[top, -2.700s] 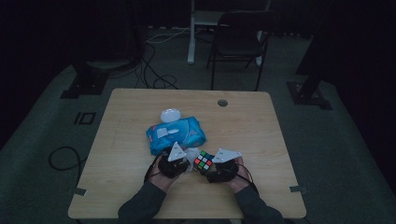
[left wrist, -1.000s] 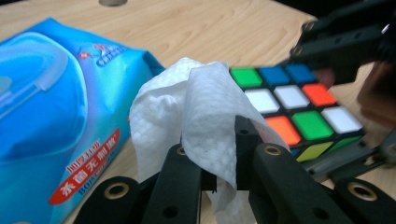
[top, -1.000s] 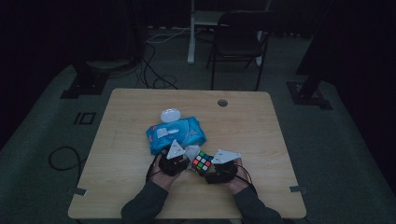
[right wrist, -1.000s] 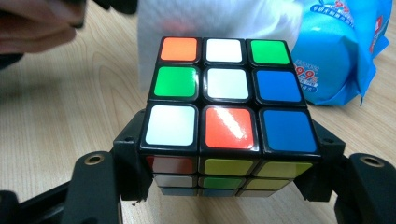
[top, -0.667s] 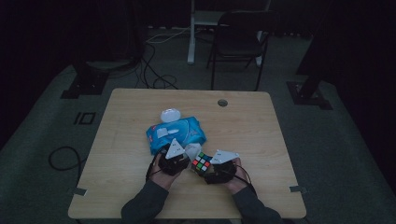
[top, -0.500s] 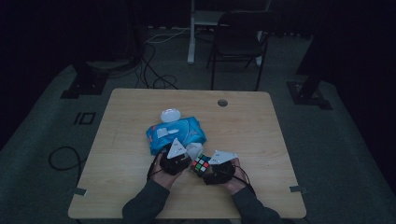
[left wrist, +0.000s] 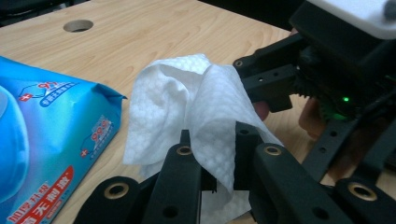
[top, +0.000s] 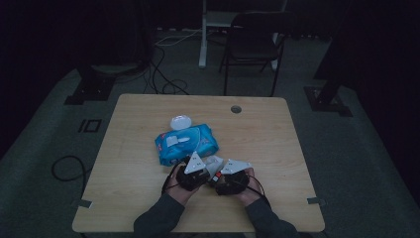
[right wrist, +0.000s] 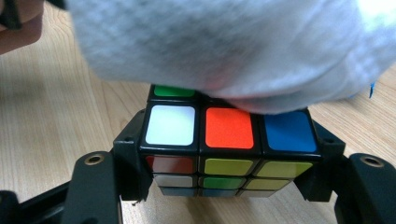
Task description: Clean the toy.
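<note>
Desk (top: 277, 129) right half and far edge: bare wood, open passage. Blue wipes pack (top: 186, 144) lies just beyond the left gripper (top: 195, 171), blocking forward travel there; small white lid (top: 181, 122) touches its far side. Near-left desk corner free. Grommet hole (top: 236, 109) flush, no hindrance.

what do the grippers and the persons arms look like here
Both the left gripper and the right gripper are black, each topped by a pale grey three-cornered plate, with thin black cables looping off them. Up close the jaws are flat black bars with brass-ringed holes. One gripper body shows a small green light. The person wears dark grey long sleeves.
</note>
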